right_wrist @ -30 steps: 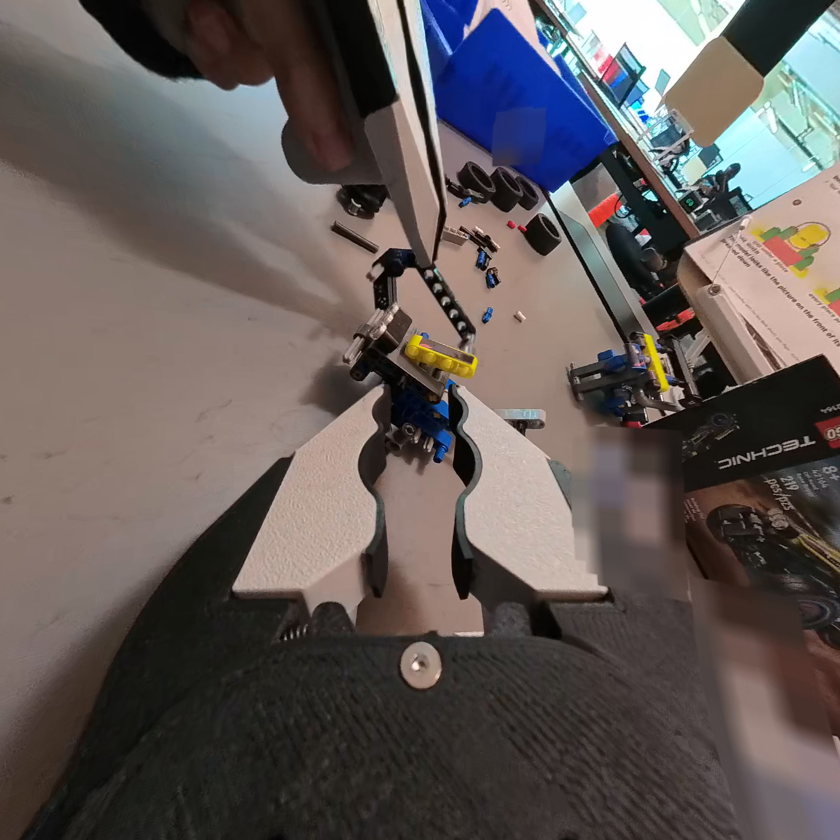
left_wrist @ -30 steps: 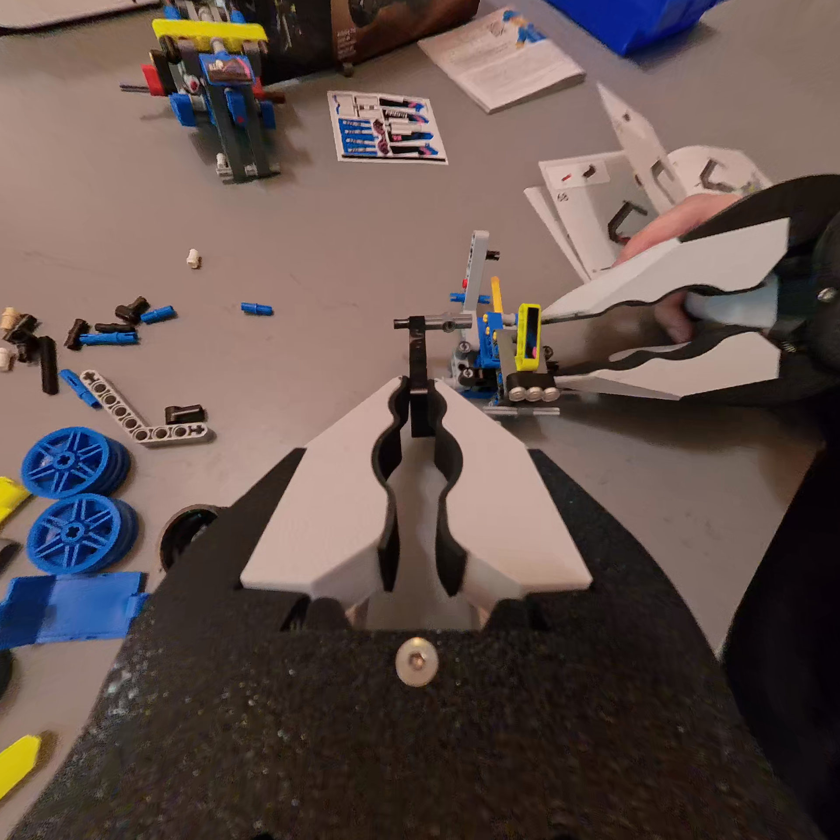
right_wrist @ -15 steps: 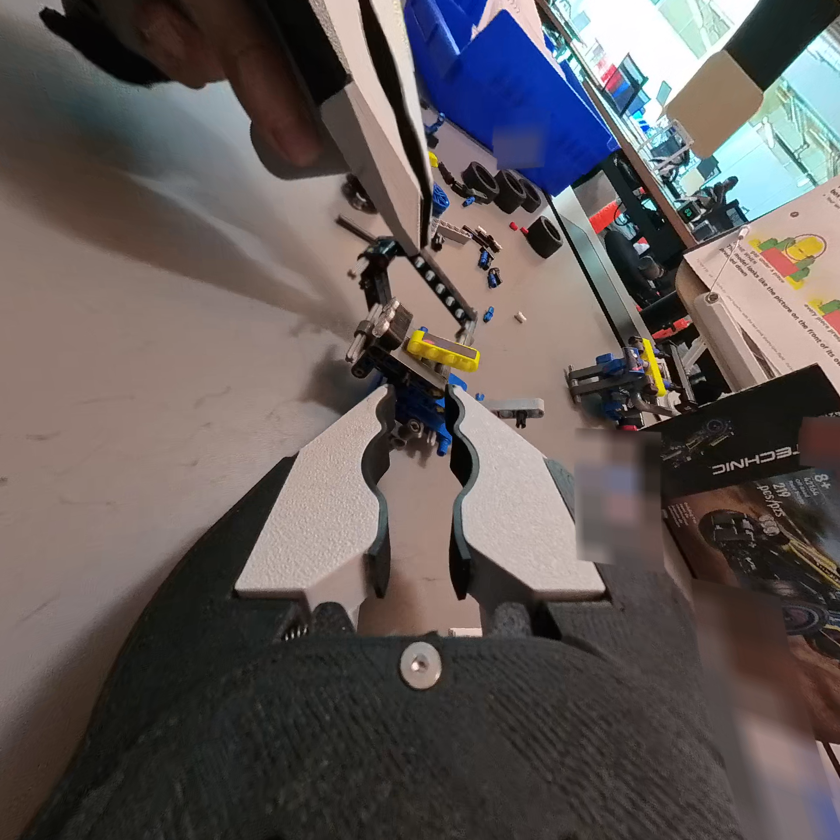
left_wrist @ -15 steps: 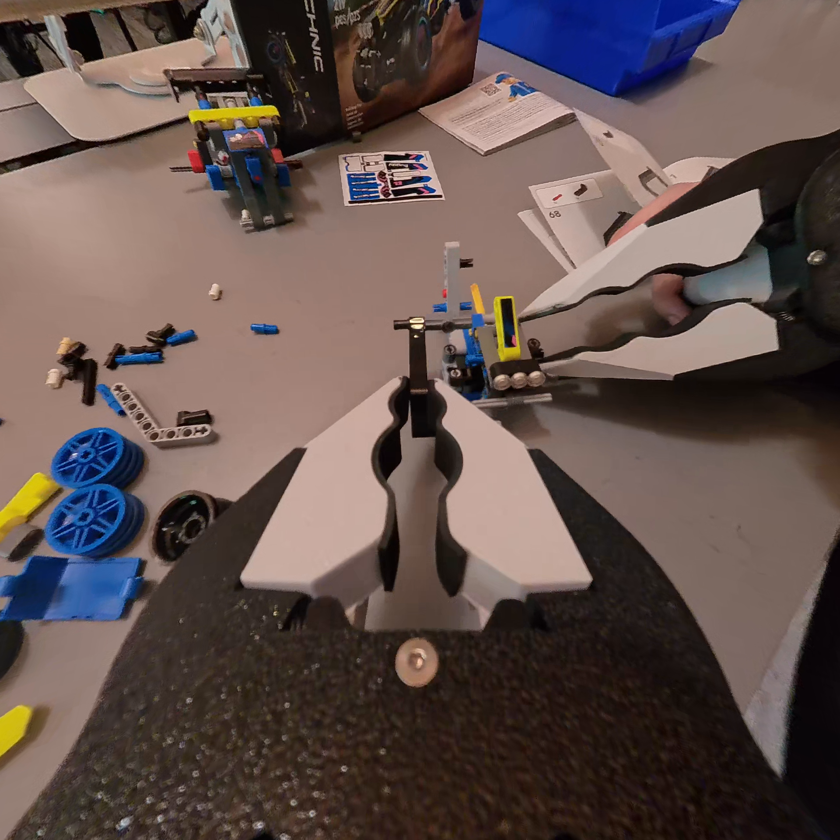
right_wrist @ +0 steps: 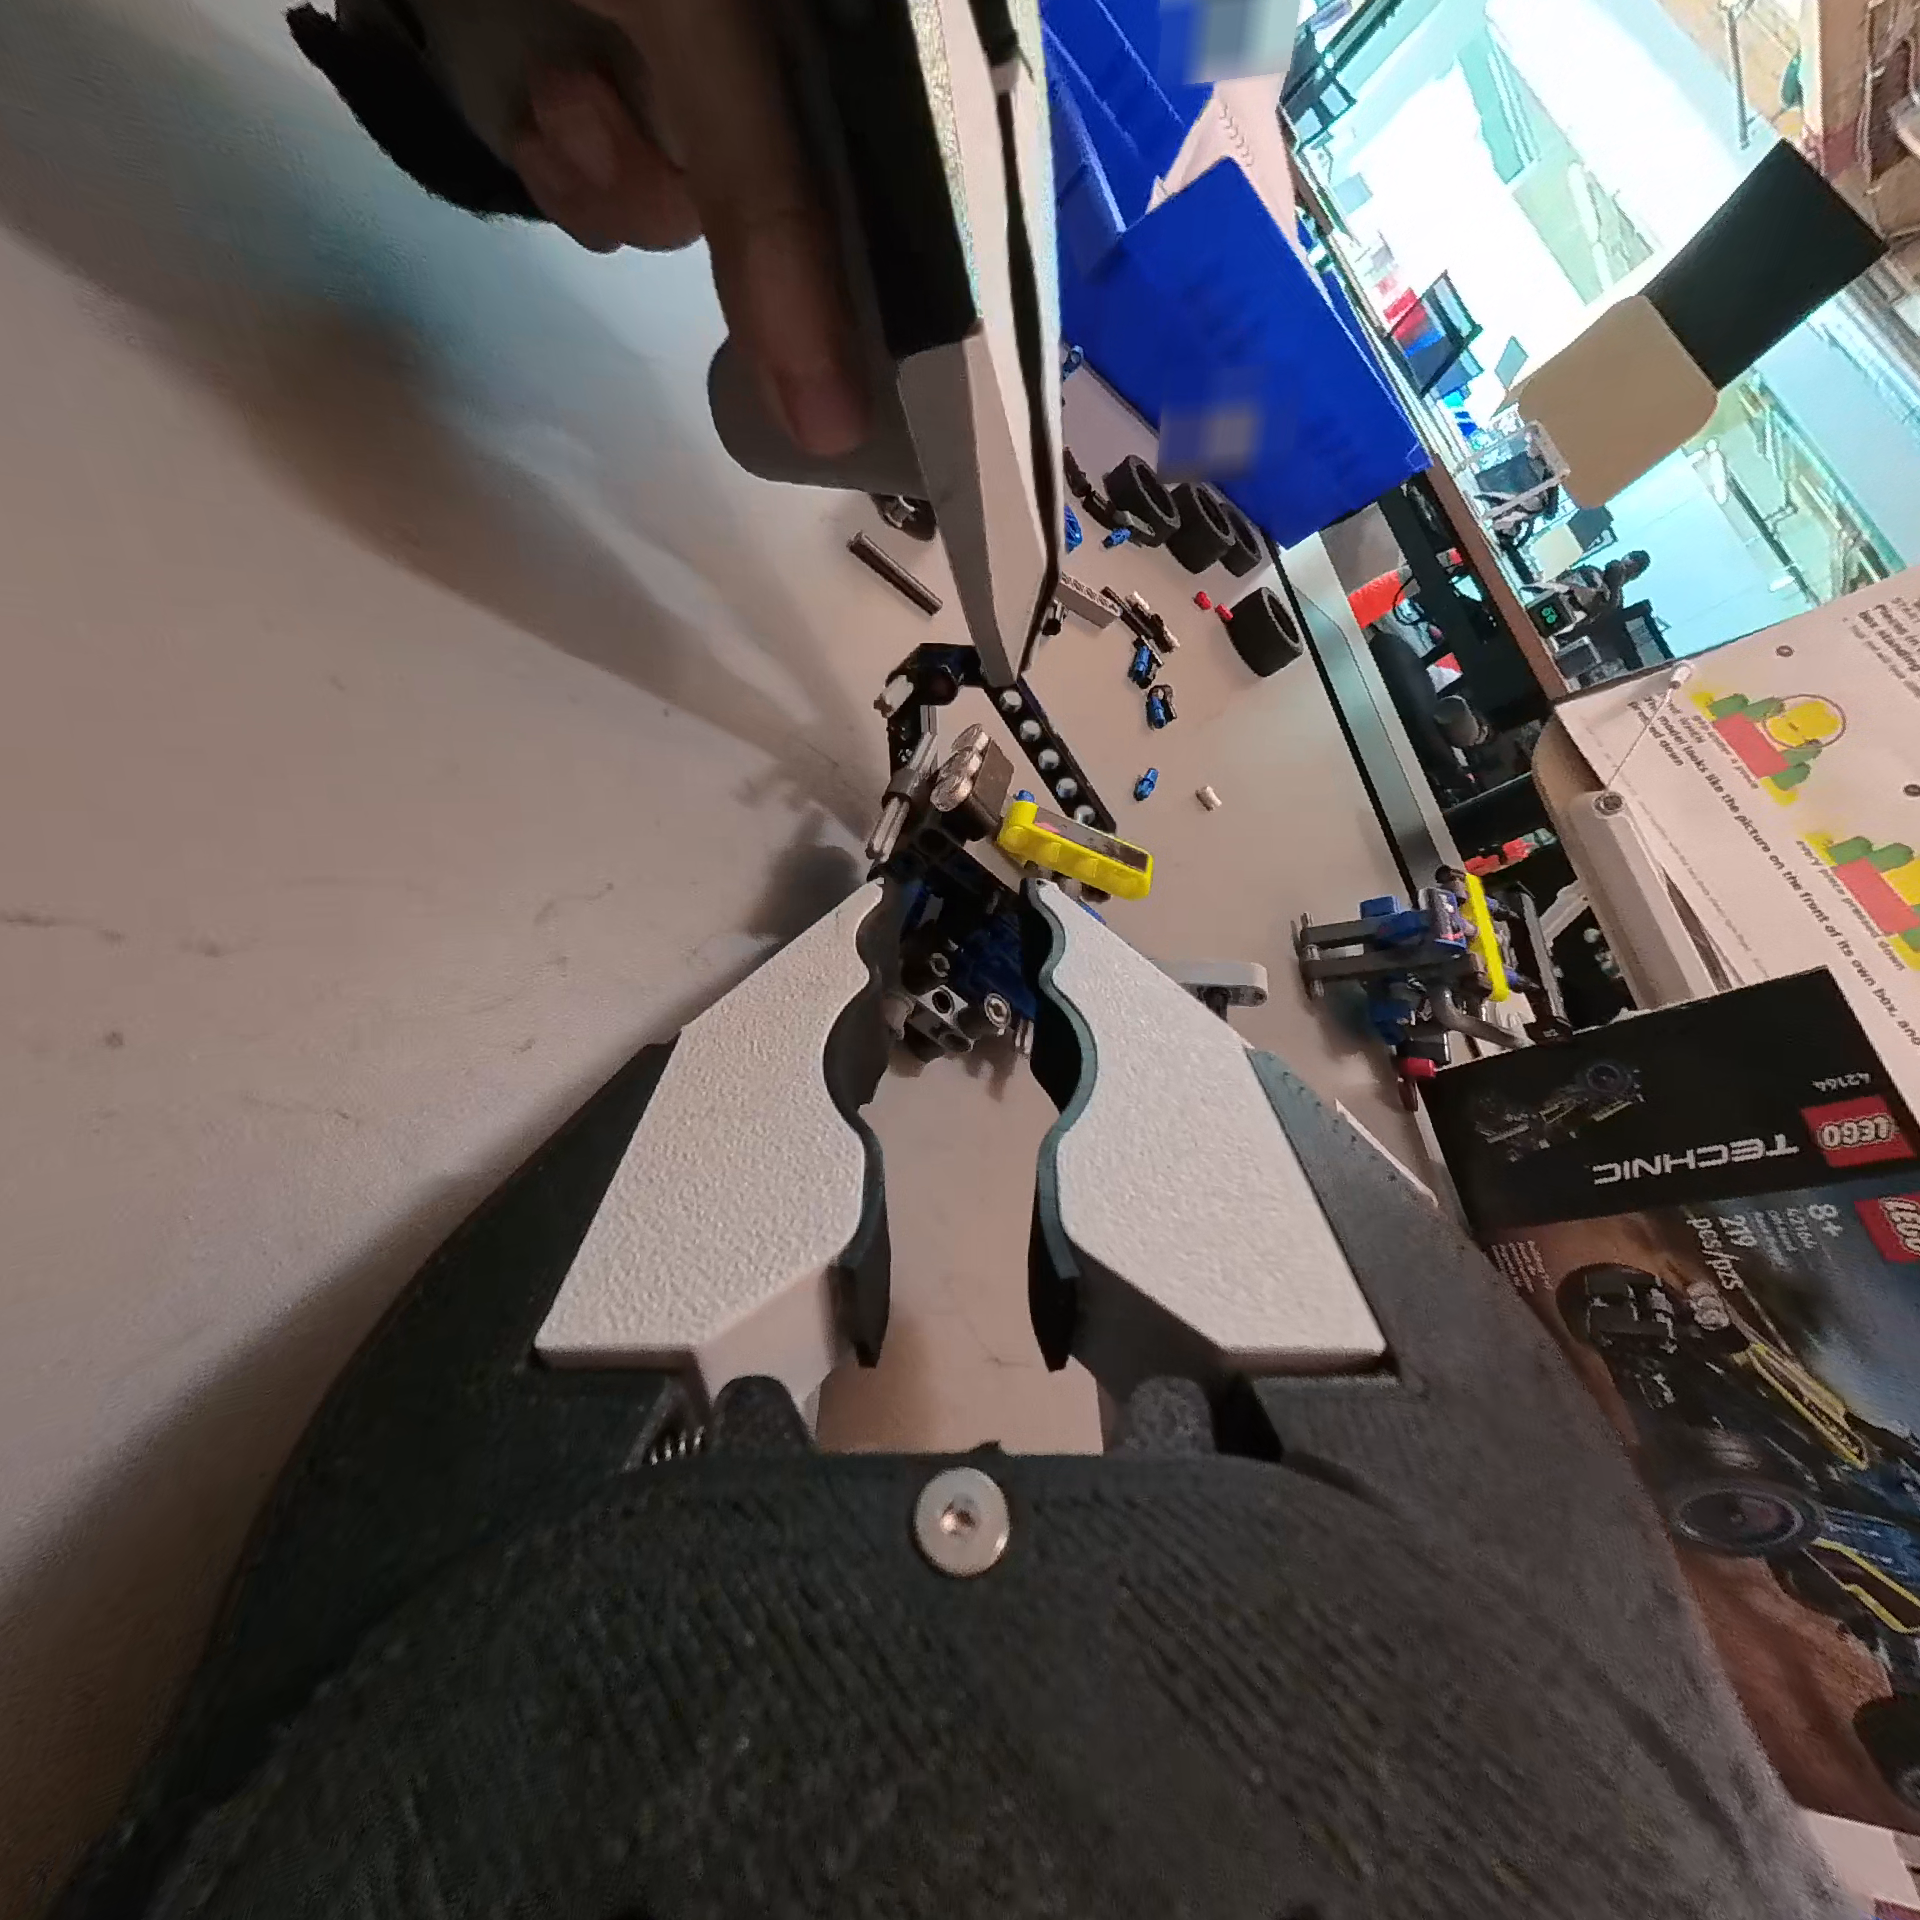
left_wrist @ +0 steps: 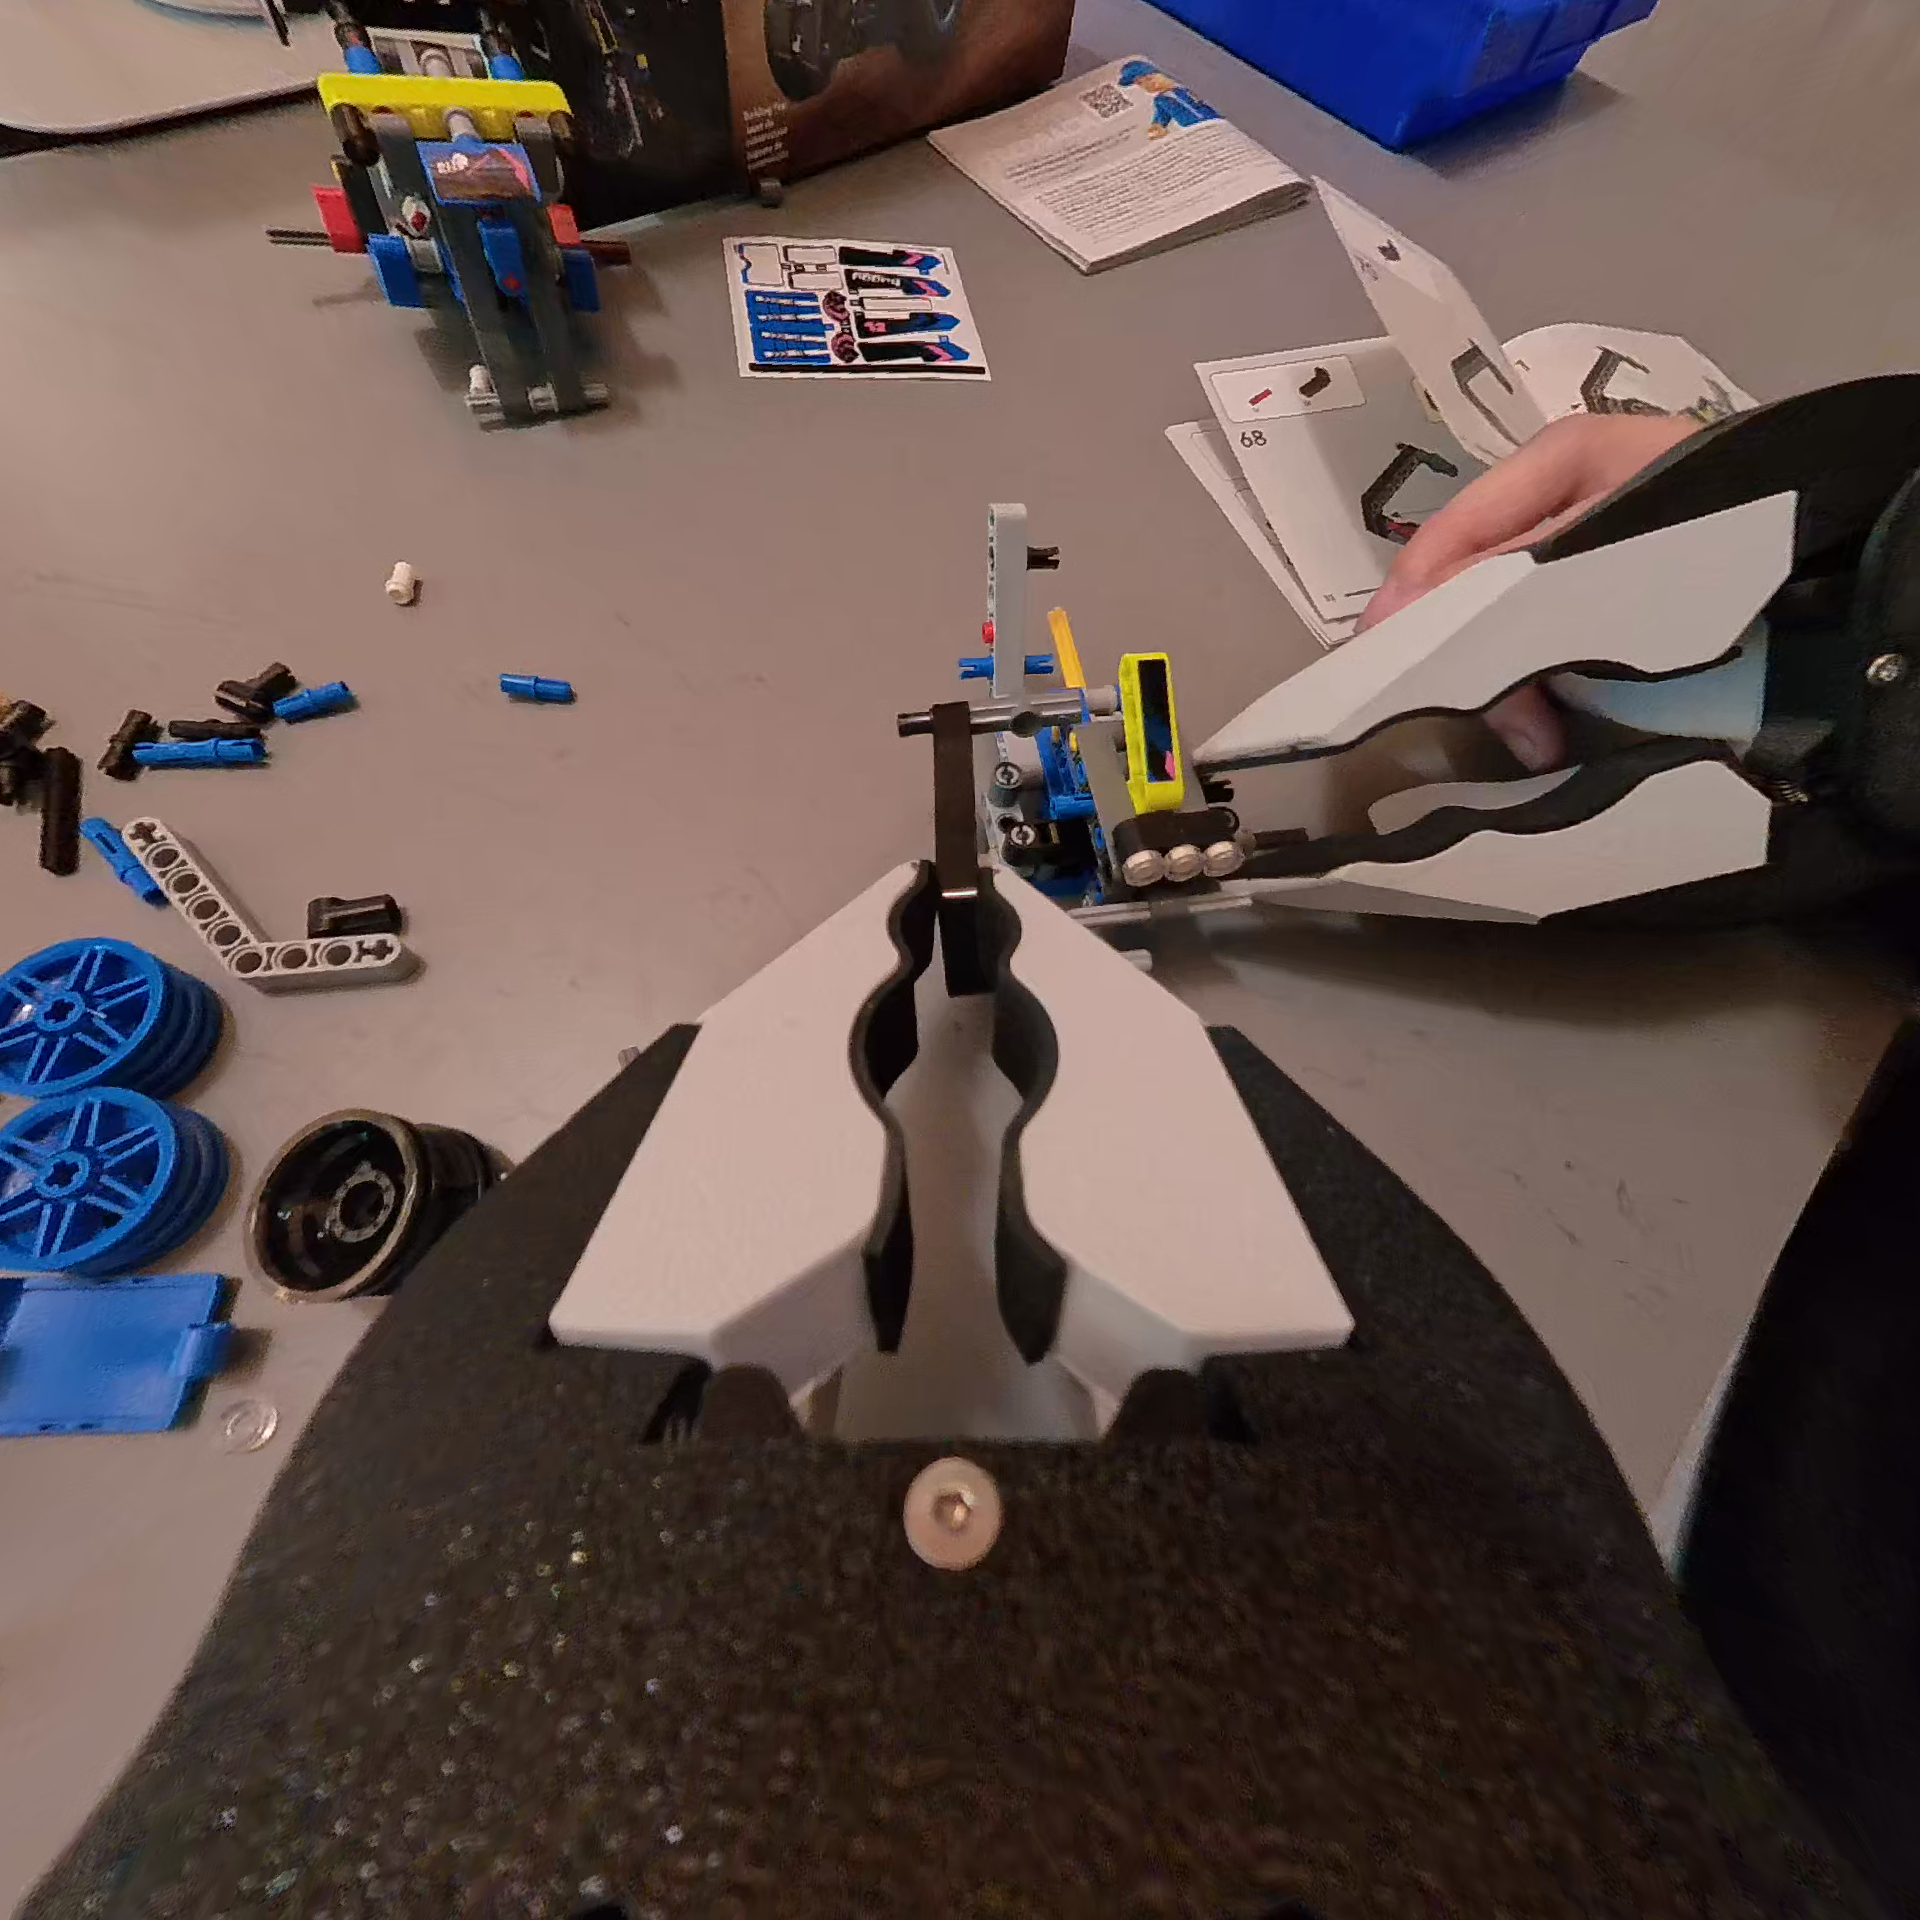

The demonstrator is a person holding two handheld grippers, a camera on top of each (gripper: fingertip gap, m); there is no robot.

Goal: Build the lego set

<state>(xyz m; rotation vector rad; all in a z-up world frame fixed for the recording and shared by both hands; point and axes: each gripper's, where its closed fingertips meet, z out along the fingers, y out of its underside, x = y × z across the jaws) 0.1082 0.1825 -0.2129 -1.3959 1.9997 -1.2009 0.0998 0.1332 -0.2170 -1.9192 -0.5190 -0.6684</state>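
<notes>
My left gripper [left_wrist: 954,920] is shut on a thin black beam [left_wrist: 951,821] that stands up from its fingertips. The beam's top end sits on a dark axle [left_wrist: 997,719] sticking out of a small blue, black and yellow brick assembly [left_wrist: 1101,790]. My right gripper [right_wrist: 956,935] is shut on that assembly [right_wrist: 966,977] from the right and holds it just above the grey table [left_wrist: 675,582]. The right gripper also shows in the left wrist view [left_wrist: 1221,805]. In the right wrist view the left gripper's fingers [right_wrist: 987,468] come down from above onto the holed black beam [right_wrist: 1044,753].
A larger brick build [left_wrist: 468,229], a sticker sheet [left_wrist: 857,307], a booklet [left_wrist: 1122,156] and an open manual [left_wrist: 1330,447] lie behind. Blue wheels [left_wrist: 83,1091], a black hub [left_wrist: 343,1205], a grey angled beam [left_wrist: 249,935] and loose pins lie at the left. A blue bin [left_wrist: 1403,52] stands at the back right. The tips of one gripper are about 6 cm away from the tips of the other. The right gripper is farther from the black hub [left_wrist: 343,1205], some 15 cm, than the left, some 11 cm.
Both grips have held. The two grippers have shifted a little together with the beam and the assembly; the beam stays on the axle.
</notes>
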